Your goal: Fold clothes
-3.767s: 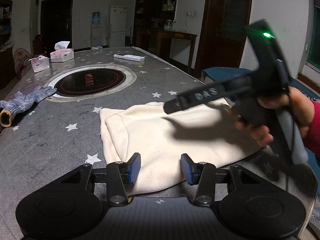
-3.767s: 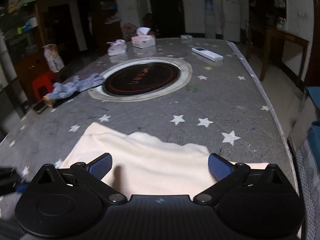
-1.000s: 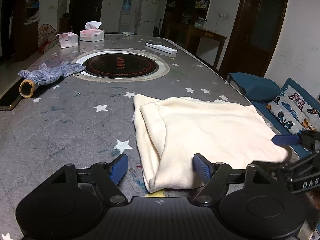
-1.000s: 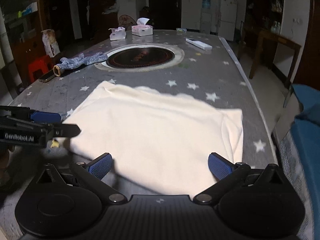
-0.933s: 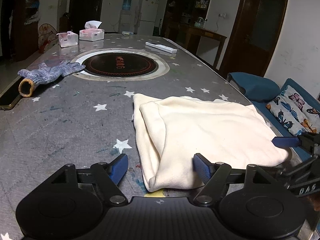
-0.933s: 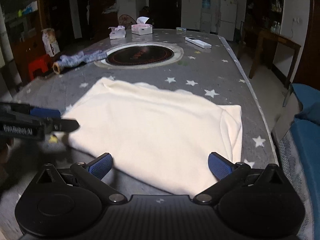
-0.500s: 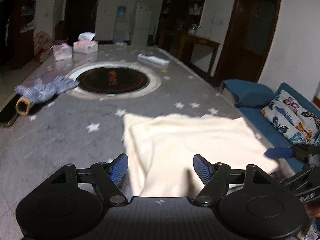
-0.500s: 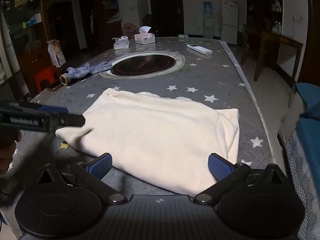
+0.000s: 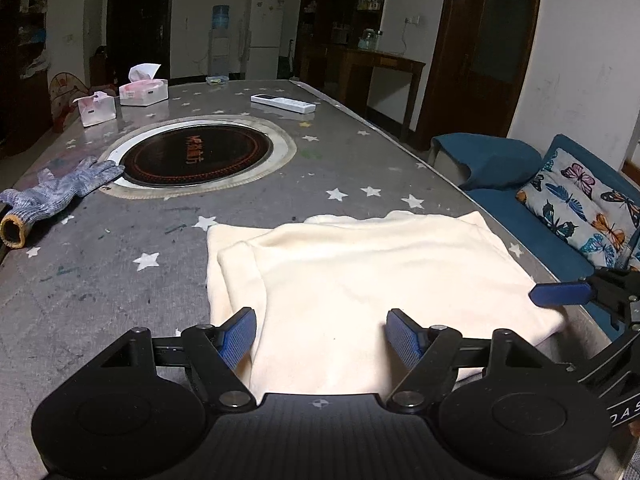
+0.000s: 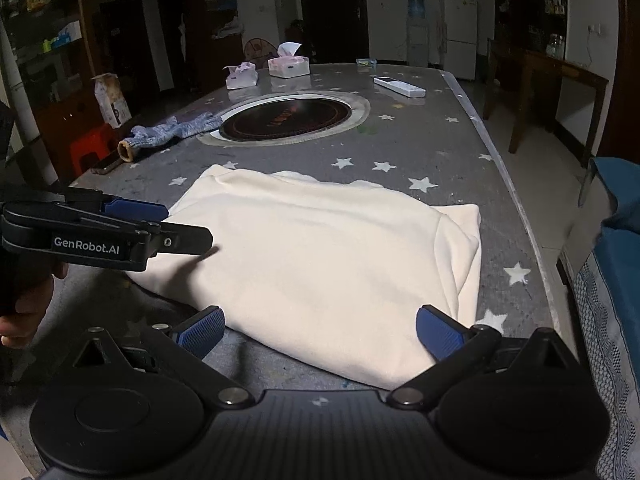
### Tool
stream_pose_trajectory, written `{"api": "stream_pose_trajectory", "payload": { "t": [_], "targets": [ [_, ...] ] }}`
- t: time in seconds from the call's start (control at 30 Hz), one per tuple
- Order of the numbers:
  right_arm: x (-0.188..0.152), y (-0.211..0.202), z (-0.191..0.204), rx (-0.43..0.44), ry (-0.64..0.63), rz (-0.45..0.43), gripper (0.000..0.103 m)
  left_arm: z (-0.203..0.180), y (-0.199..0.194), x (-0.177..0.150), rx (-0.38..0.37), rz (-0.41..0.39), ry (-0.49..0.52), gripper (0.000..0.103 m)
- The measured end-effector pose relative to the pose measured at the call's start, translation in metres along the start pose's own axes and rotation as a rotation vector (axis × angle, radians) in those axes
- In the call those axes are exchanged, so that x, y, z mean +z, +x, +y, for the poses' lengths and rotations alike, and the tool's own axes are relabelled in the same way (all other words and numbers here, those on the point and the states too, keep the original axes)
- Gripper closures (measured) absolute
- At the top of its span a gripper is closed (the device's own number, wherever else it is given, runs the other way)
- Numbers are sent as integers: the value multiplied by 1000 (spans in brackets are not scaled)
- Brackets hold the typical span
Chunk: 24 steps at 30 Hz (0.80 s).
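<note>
The folded cream garment [image 9: 360,280] lies flat on the star-patterned worktop [image 9: 120,280], near its front edge. The left claw [image 9: 322,338] is spread wide at the garment's near left corner and grips nothing. The right claw [image 10: 318,328] is also spread wide at the near edge, empty. A grey knit glove [image 9: 60,188] lies beside the round inset hotplate [image 9: 196,154].

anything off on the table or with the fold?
Nothing spilled or damaged. The cream garment lies folded but skewed to the table edge, its near corner at the rim. A stray grey work glove rests against the inset cooktop.
</note>
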State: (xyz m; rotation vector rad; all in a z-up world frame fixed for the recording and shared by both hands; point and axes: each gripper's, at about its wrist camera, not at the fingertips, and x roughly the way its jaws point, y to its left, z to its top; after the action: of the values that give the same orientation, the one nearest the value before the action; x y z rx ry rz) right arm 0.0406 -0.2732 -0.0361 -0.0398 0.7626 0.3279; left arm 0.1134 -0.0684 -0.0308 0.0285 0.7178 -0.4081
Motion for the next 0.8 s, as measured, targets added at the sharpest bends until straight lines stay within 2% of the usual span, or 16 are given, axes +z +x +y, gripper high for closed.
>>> {"api": "stream_pose_trajectory", "payload": {
  "t": [0.1,0.33,0.8],
  "targets": [
    [1,-2,0,1,6,-5,0,0,-2,0,-3,-2,-1,28],
    [2,-5,3,-36,13,-15,0,-2,-11,0,7,-13,-1,17],
    [-3,-16,5,-66,42,-33,0,-9,-27,-2,24,-34,7,6]
  ]
}}
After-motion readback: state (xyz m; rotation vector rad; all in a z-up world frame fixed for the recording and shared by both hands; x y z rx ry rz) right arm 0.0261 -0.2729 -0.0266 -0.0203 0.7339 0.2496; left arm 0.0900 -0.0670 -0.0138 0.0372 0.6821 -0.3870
